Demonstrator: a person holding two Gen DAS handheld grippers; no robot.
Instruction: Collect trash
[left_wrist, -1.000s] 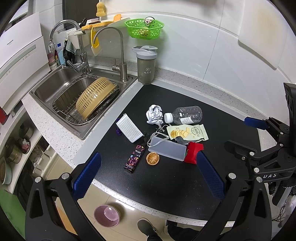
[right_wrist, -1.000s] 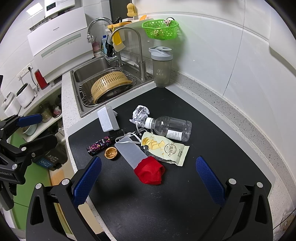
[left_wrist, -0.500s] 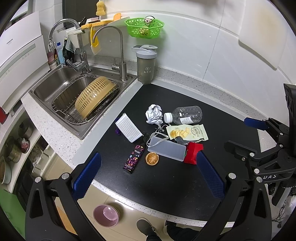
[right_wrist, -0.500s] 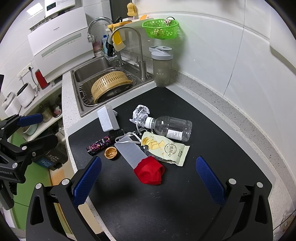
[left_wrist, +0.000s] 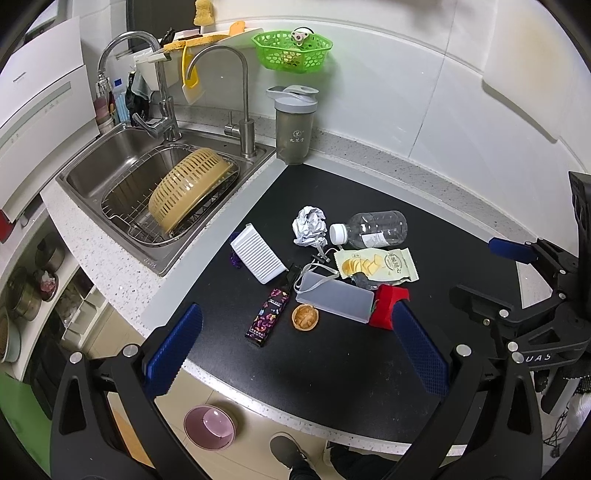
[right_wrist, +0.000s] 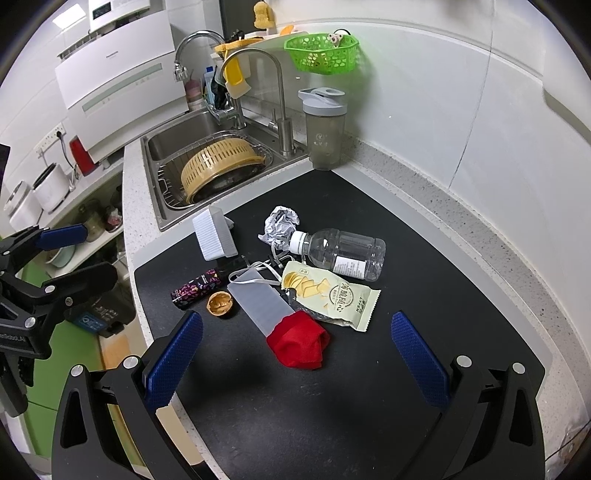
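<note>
On a black mat (left_wrist: 332, 354) (right_wrist: 424, 273) lies a heap of trash: a crumpled paper ball (left_wrist: 309, 229) (right_wrist: 281, 224), an empty clear bottle (left_wrist: 373, 229) (right_wrist: 343, 252), a chips bag (left_wrist: 376, 264) (right_wrist: 328, 295), a walnut shell (left_wrist: 305, 317) (right_wrist: 220, 303), a dark snack wrapper (left_wrist: 268, 317) (right_wrist: 195, 288), a red cloth (left_wrist: 384, 308) (right_wrist: 299, 341), a translucent case (left_wrist: 334, 301) (right_wrist: 260, 302) and a white ribbed box (left_wrist: 256, 253) (right_wrist: 214, 238). My left gripper (left_wrist: 295, 350) and right gripper (right_wrist: 295, 354) are open, empty, hovering above the mat's near side.
A steel sink (left_wrist: 110, 177) (right_wrist: 166, 147) with a yellow colander (left_wrist: 188, 192) (right_wrist: 218, 166) lies to the left. A grey shaker cup (left_wrist: 293, 125) (right_wrist: 325, 129) stands at the back. A green basket (left_wrist: 293, 50) hangs on the wall. A pink bowl (left_wrist: 209, 426) sits on the floor.
The left wrist view has drifted slightly. Both grippers stay open and nothing on the mat has moved.
</note>
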